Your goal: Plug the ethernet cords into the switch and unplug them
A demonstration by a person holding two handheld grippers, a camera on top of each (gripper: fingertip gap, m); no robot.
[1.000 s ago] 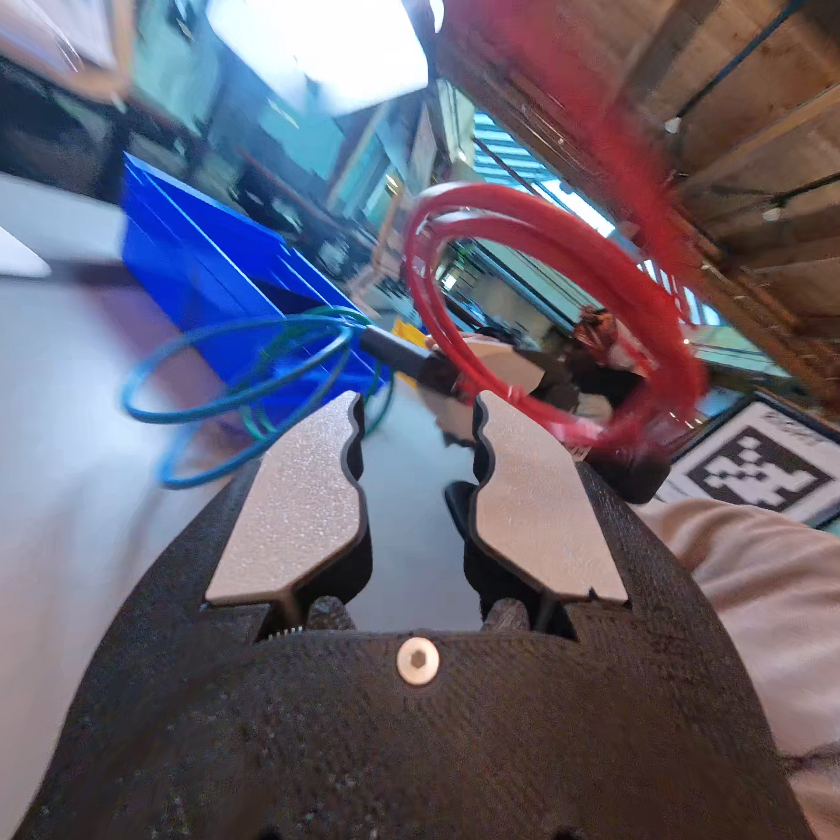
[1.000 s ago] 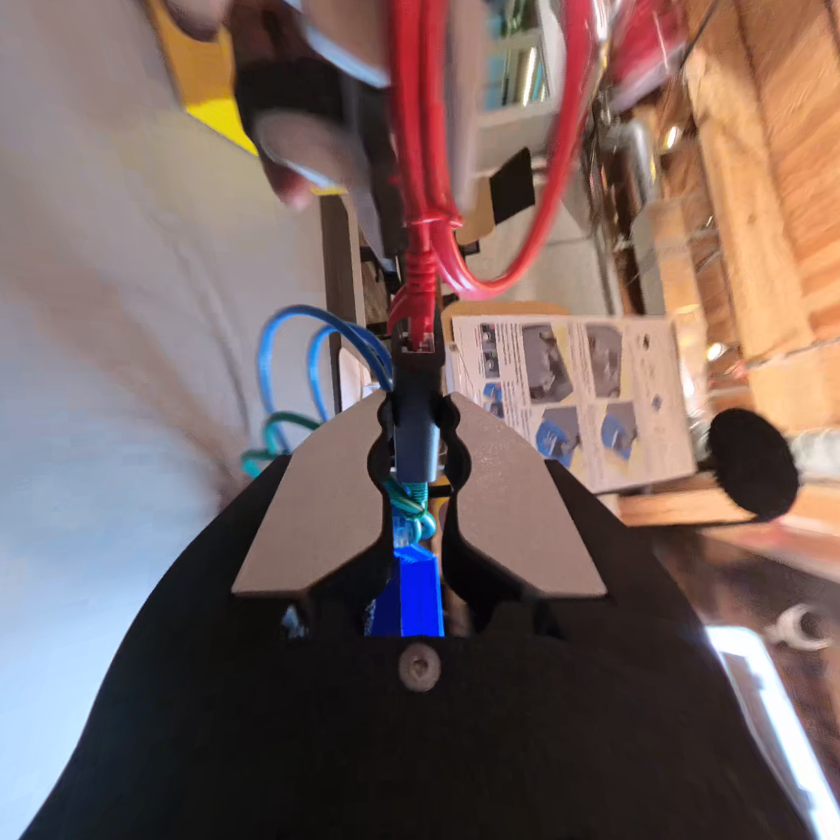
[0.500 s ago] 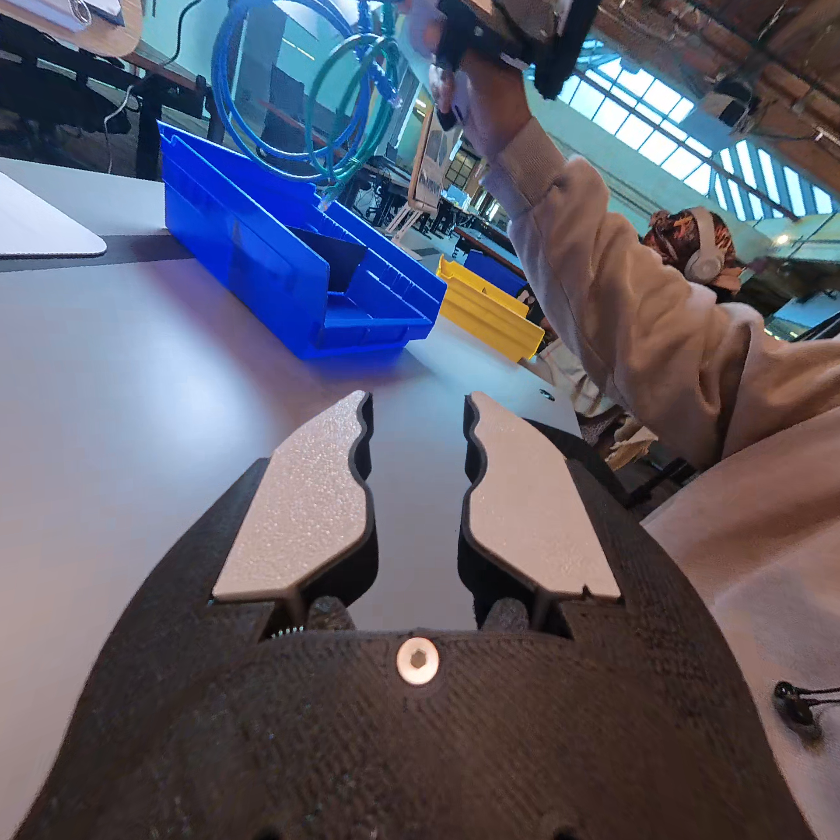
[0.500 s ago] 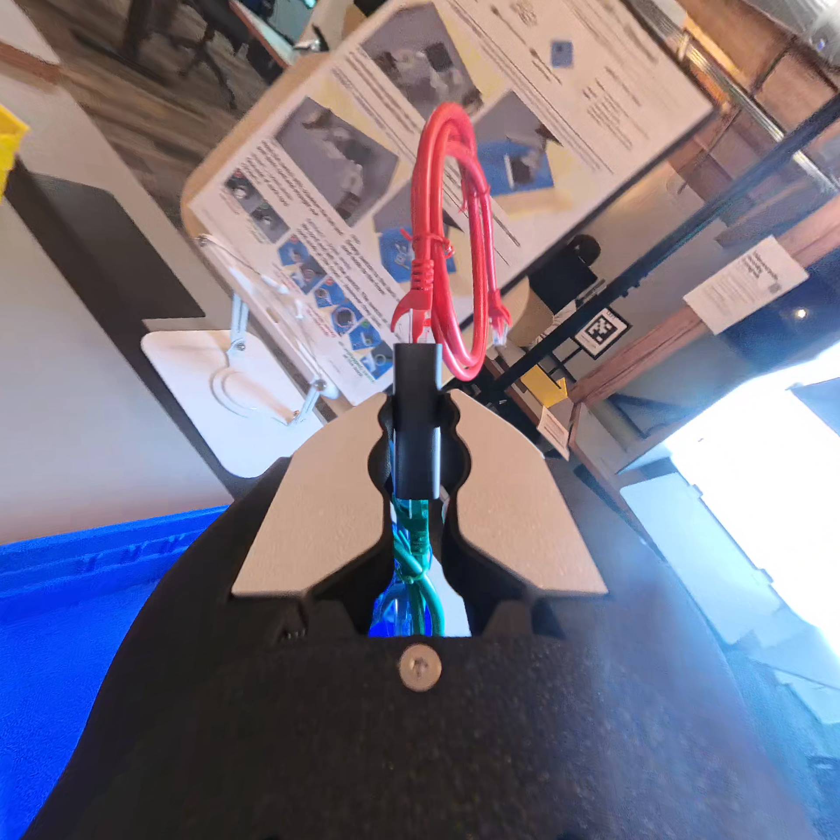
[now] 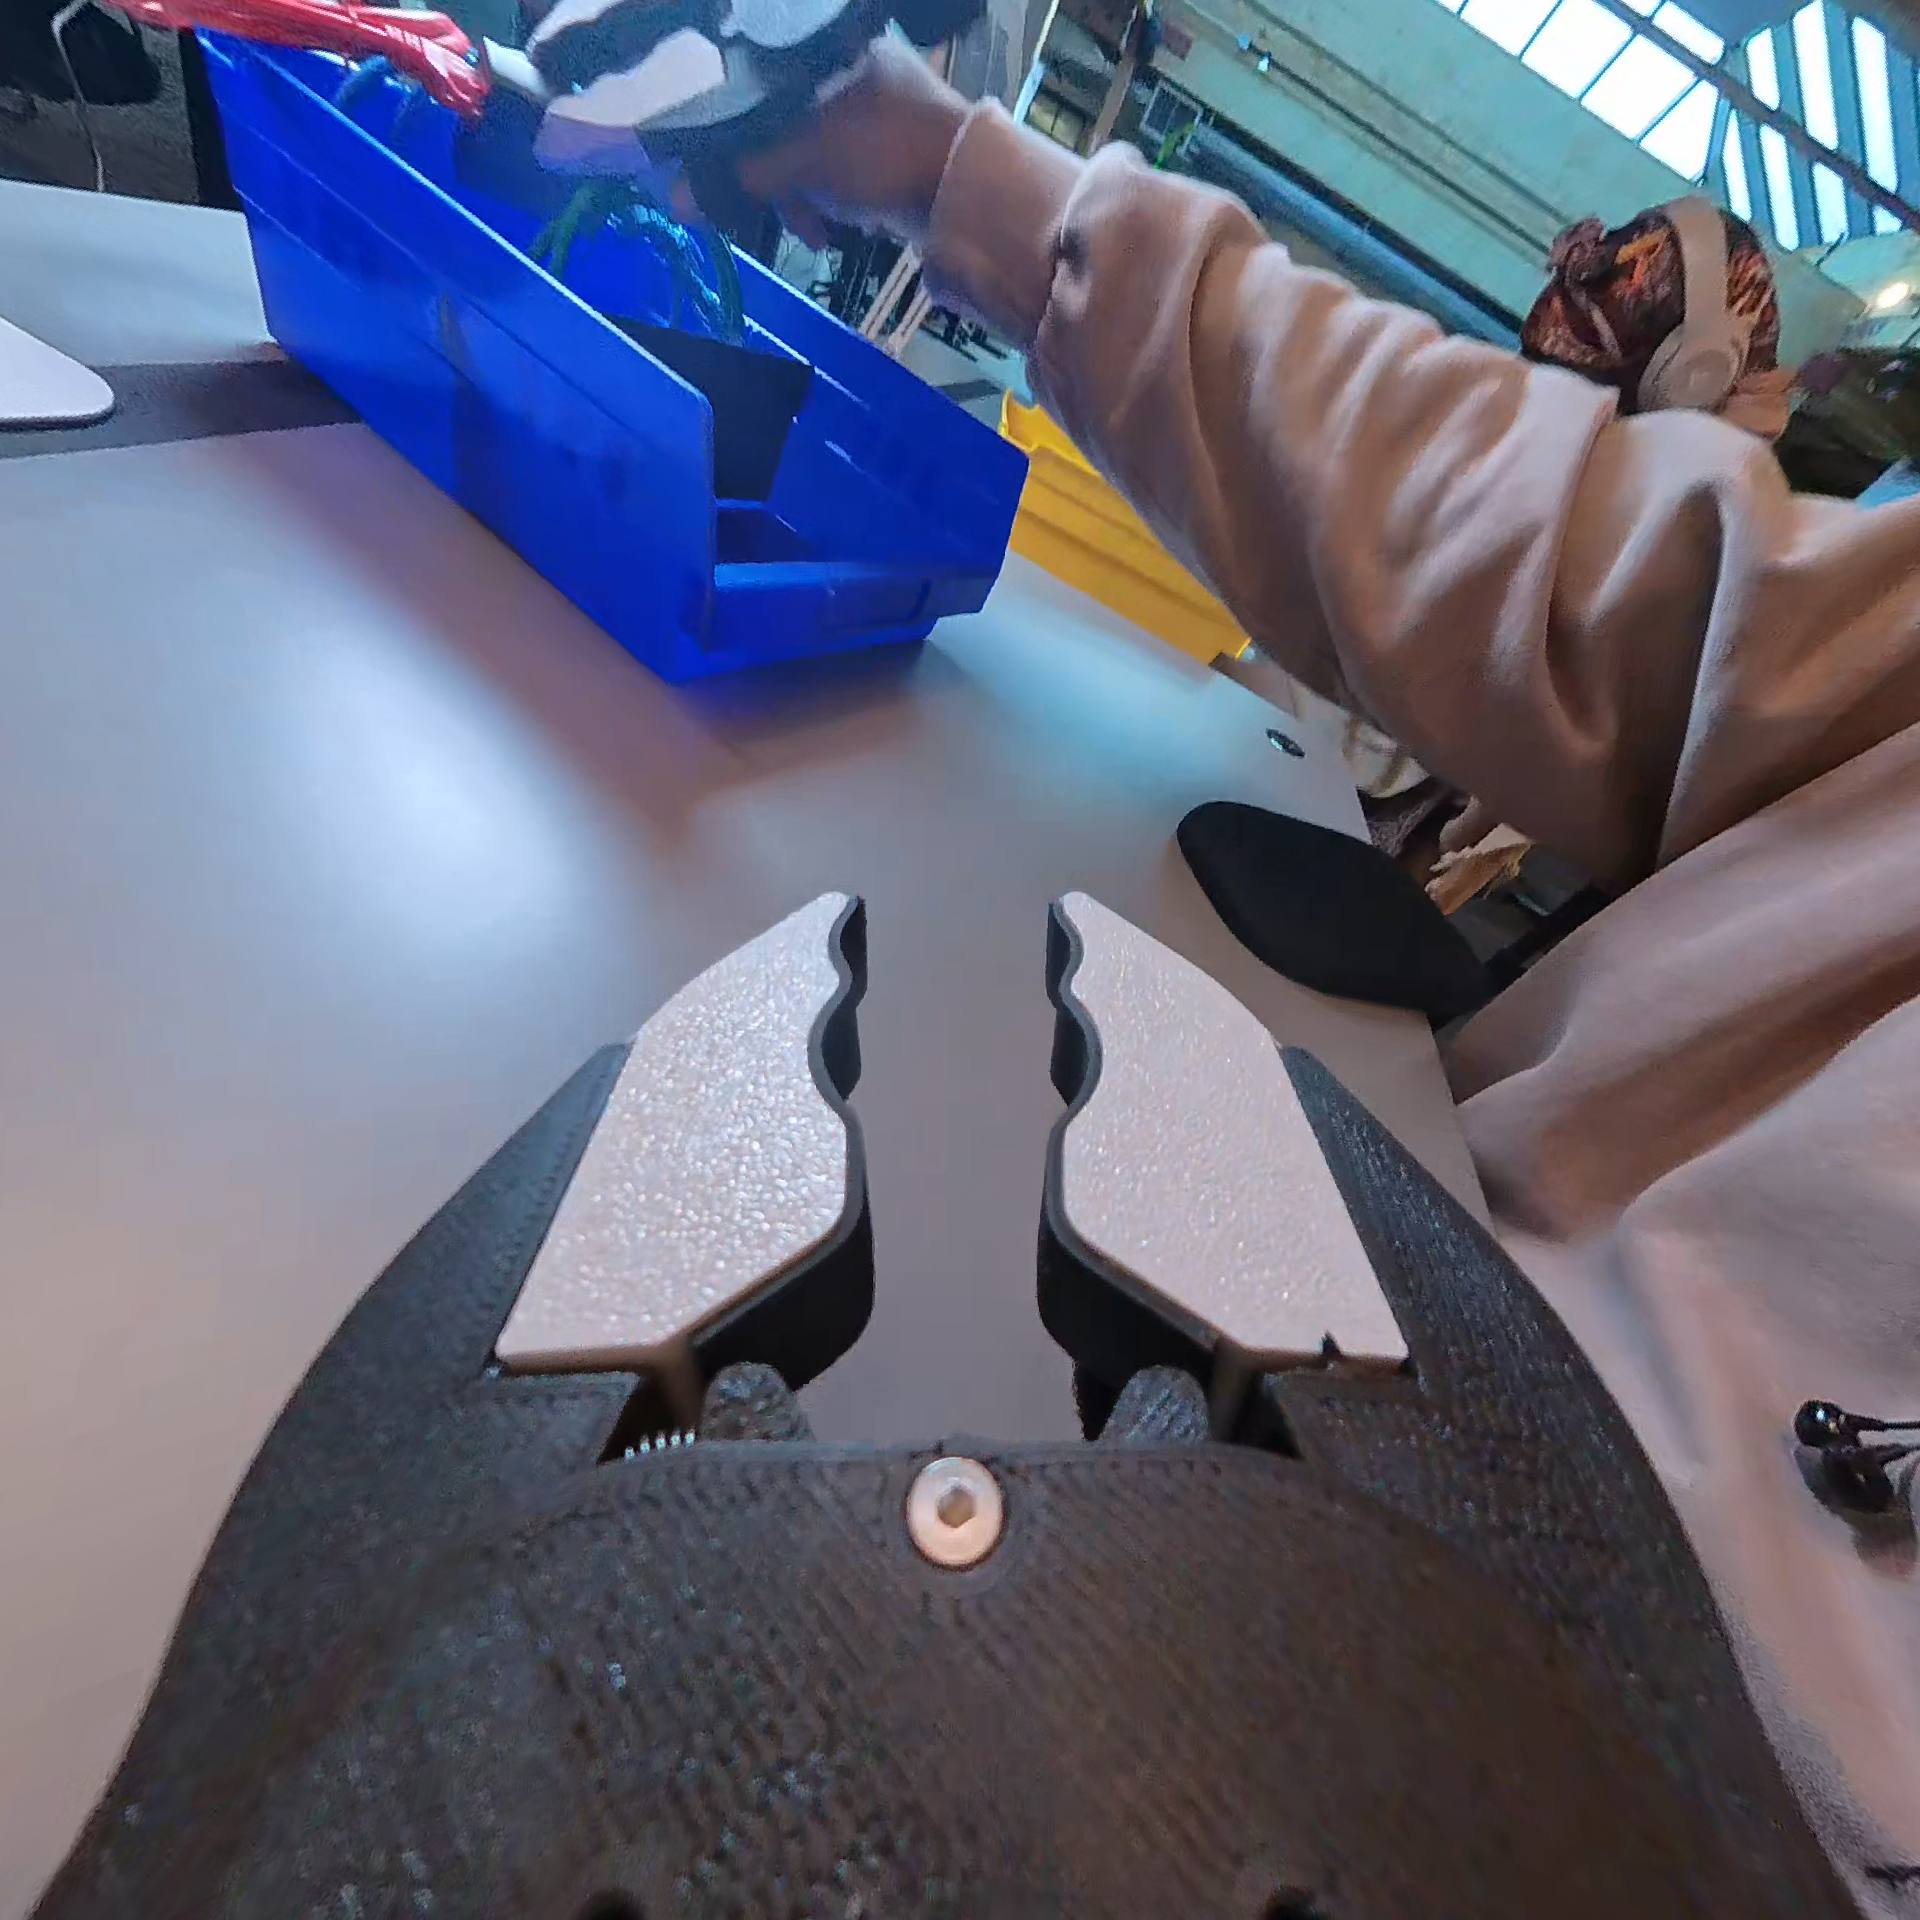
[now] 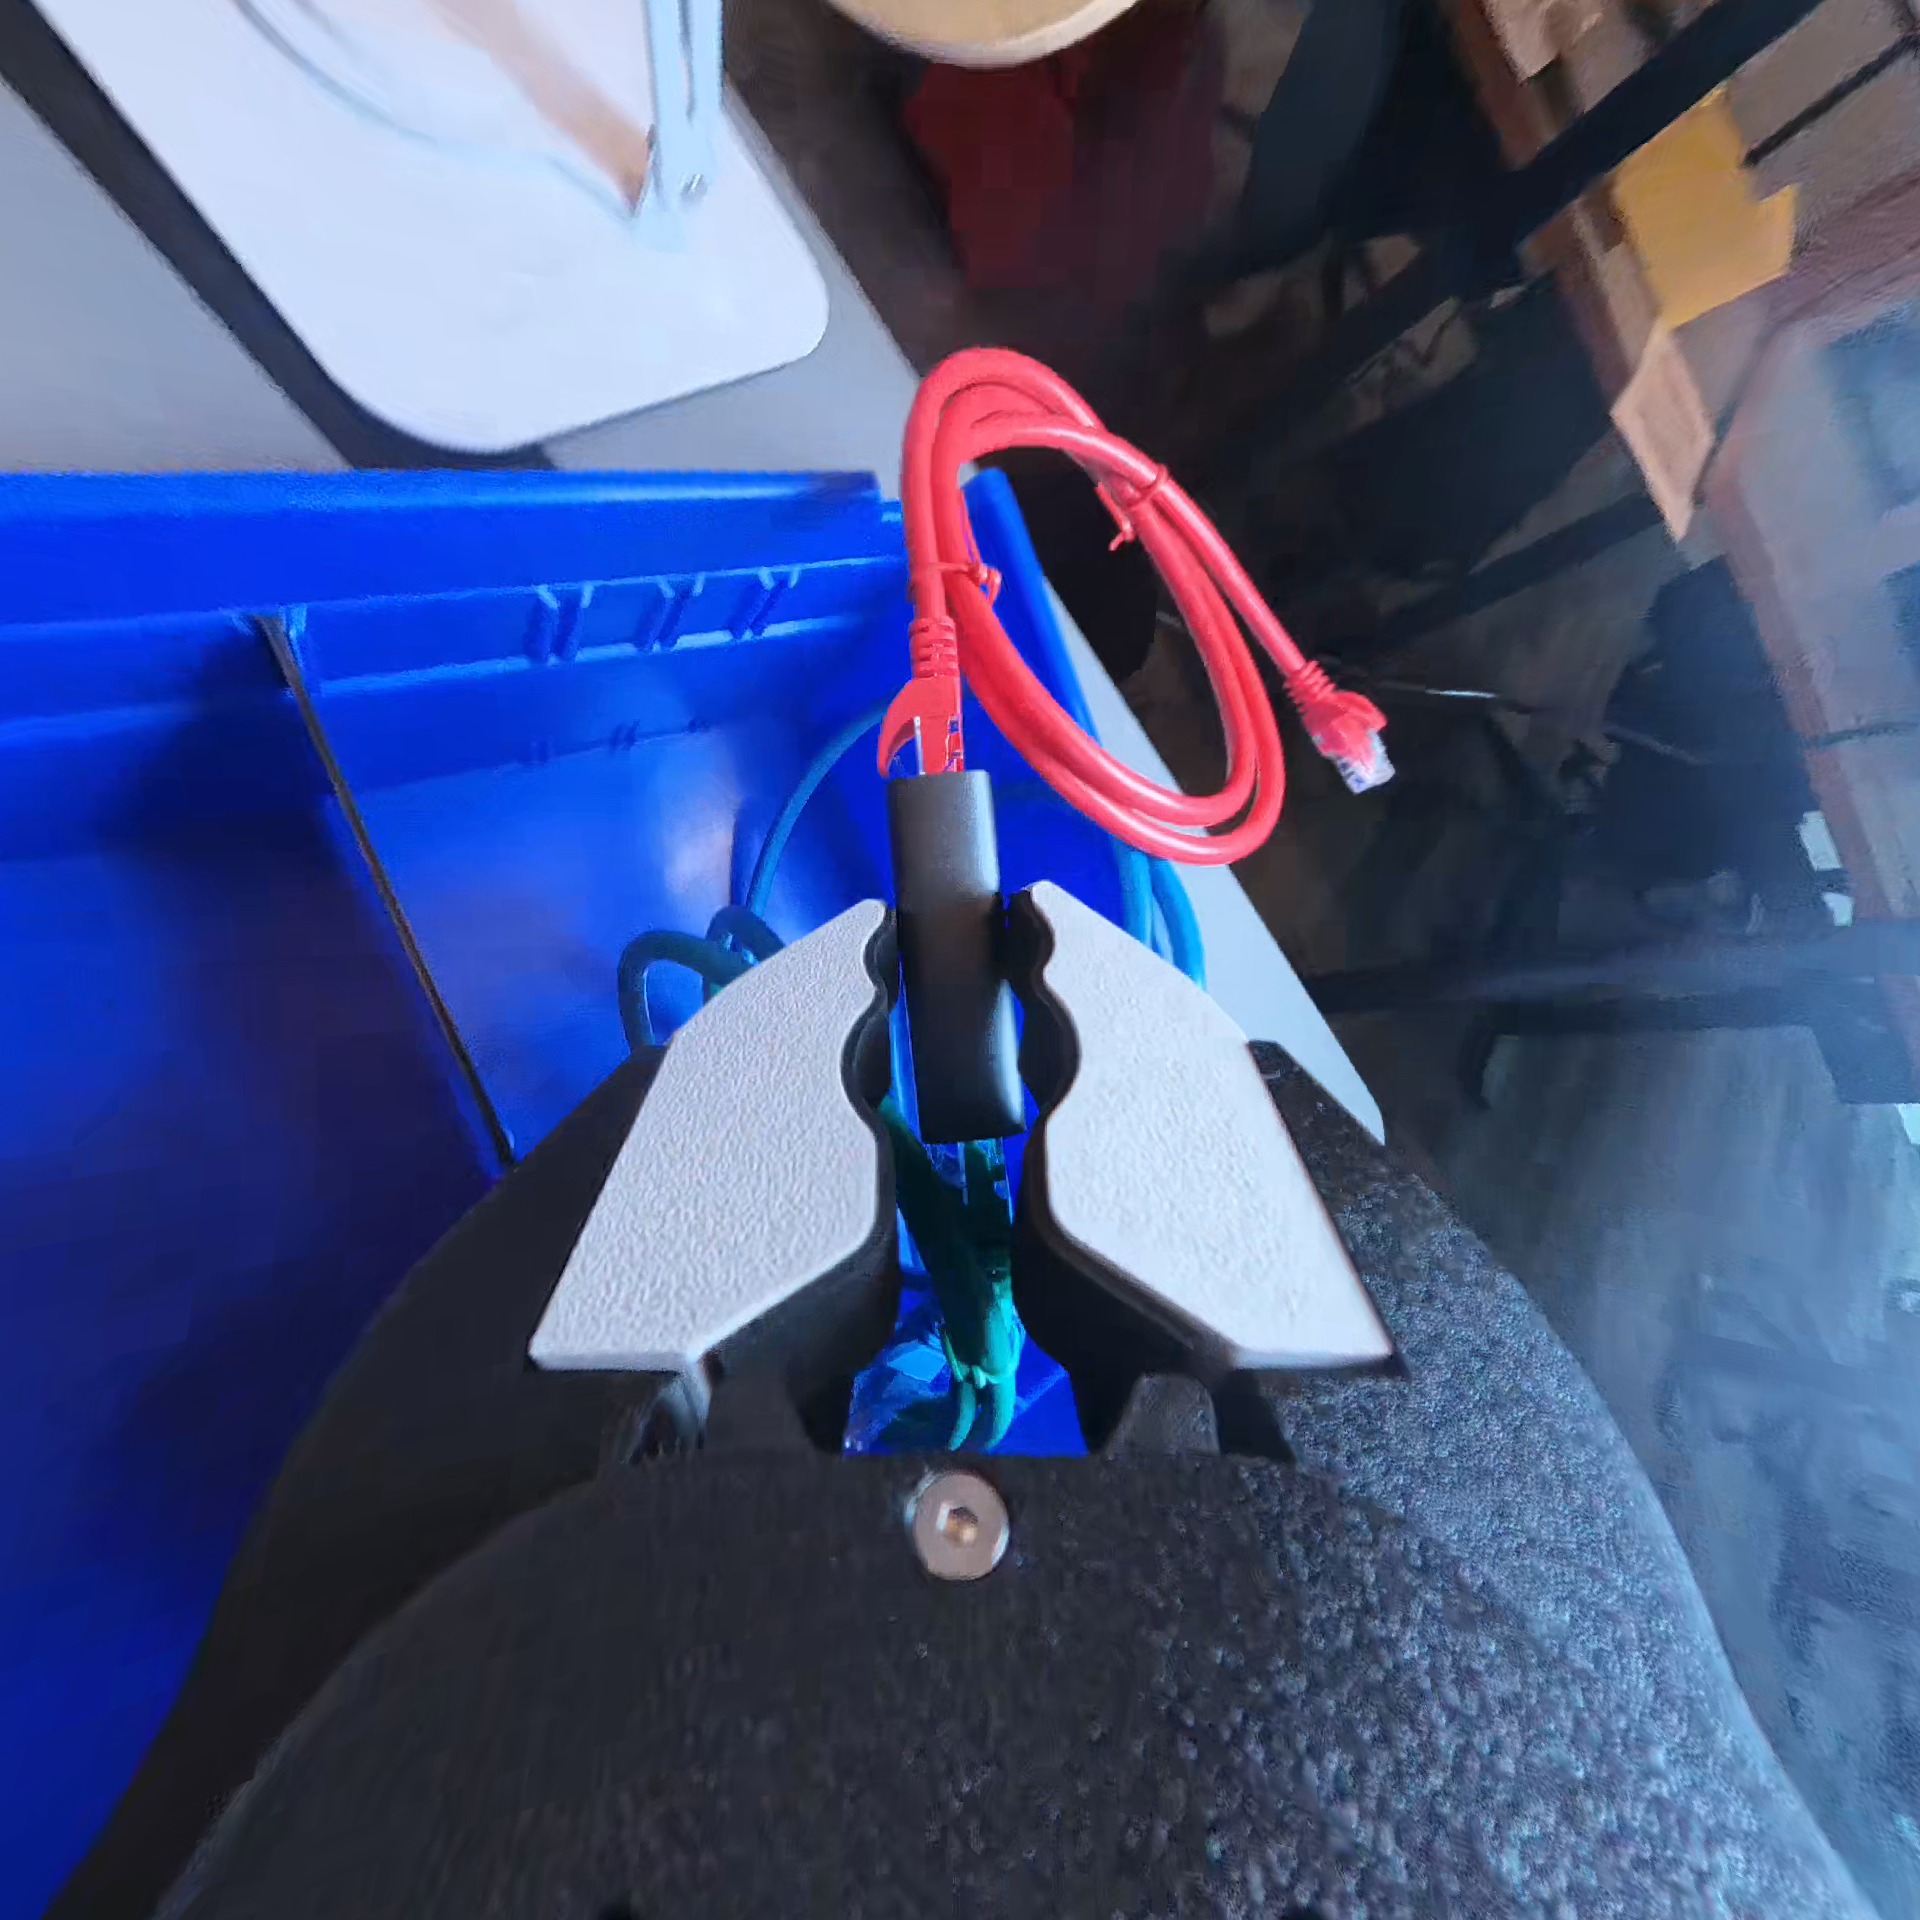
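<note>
The right tool is clamped on a slim black switch, holding it above a blue bin. A coiled red ethernet cord is plugged into the switch's far end, while green and blue cords hang below into the bin. The left tool rests empty over the grey table, jaws apart, seemingly ready to help unplug.

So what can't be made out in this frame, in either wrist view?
- Switch ports: right wrist view, end-on; right gripper pads cover its sides.
- Green cord and blue cord plugs: right wrist view, behind pads and switch.
- Blue bin contents: left wrist view, wall blocks them.
- Right gripper's grip: left wrist view, blurred, cut by top edge.
</note>
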